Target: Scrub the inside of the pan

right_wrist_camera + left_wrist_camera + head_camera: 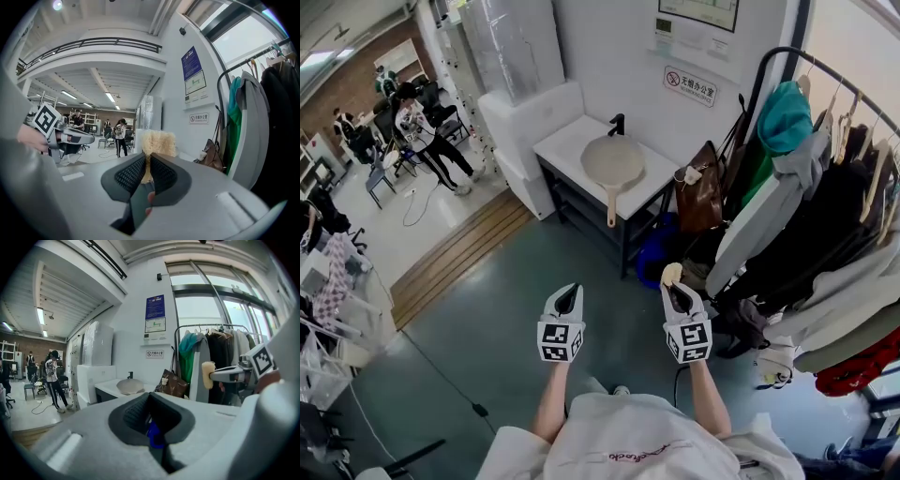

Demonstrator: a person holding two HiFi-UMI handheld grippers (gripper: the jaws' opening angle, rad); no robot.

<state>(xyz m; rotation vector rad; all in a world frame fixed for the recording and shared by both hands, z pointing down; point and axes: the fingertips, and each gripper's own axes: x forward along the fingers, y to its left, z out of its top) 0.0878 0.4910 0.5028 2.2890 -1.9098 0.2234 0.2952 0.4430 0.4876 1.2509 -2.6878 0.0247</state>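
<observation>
The right gripper is pinching a pale yellow, fibrous scrubbing sponge between its ridged black pads, with most of the sponge sticking up above the jaw tips. The left gripper is carrying nothing; its jaws are drawn nearly together, leaving only a narrow slit through which something blue is showing. In the head view both grippers are being held side by side in front of the person's chest, the left gripper and the right gripper both pointing forward over a grey floor.

The pan, beige and round, is lying well apart from both tools on a white-topped table against the wall, its inside facing up and its handle sticking out over the table's front edge. A black faucet-like fitting is standing just behind it. Right of the table, a brown handbag and a teal garment are hanging on a clothes rack crowded with coats.
</observation>
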